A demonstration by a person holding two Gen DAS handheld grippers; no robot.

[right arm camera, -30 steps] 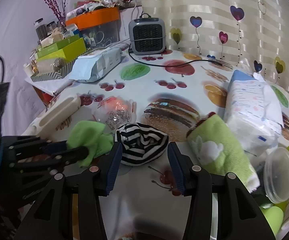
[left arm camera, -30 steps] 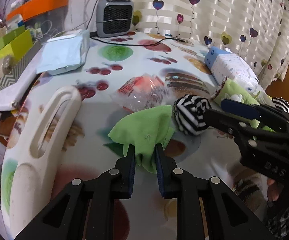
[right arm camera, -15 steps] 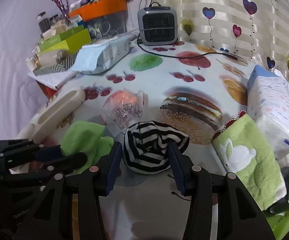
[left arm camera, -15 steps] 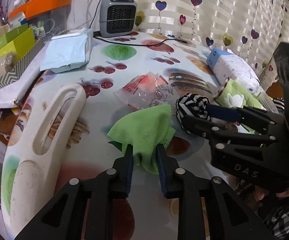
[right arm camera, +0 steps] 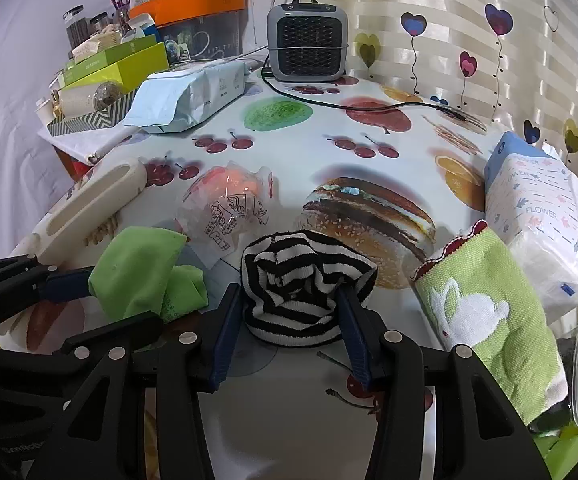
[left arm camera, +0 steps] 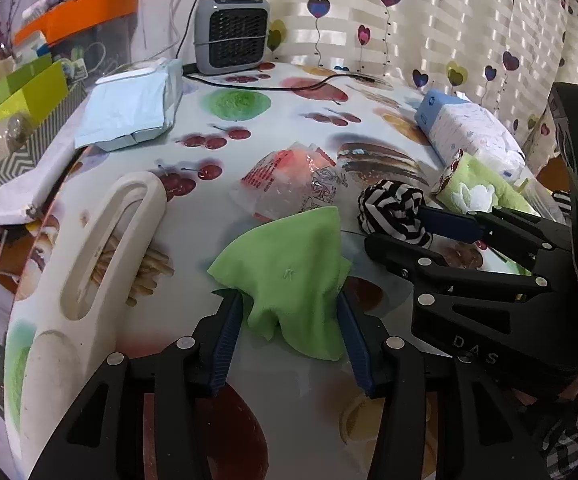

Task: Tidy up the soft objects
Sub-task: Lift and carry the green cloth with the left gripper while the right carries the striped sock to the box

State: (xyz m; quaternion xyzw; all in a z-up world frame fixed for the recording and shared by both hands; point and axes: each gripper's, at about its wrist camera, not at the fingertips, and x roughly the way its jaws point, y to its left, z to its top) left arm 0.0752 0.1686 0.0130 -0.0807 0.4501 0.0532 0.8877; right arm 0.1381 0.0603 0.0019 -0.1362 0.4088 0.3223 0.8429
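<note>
On the fruit-printed desk [left arm camera: 289, 128], the green cloth [left arm camera: 285, 276] lies between the just-spreading left hand-held gripper [left arm camera: 289, 320], its near edge hidden, while the striped sock ball [right arm camera: 305, 288] is pinched by the right hand-held gripper [right arm camera: 291, 320].

Pretty even, soft daylight here, coming through the striped curtain [right arm camera: 469, 40] at the back, which glows pale and a bit washed out. The glossy tablecloth [left arm camera: 289, 128] picks up a mild sheen but no harsh glare. Shadows are faint, just soft smudges under the green cloth [left arm camera: 285, 276] and the striped sock [right arm camera: 305, 284]. Both views are sharp in the middle, heavily bent at the edges, with black corners from the fisheye.
</note>
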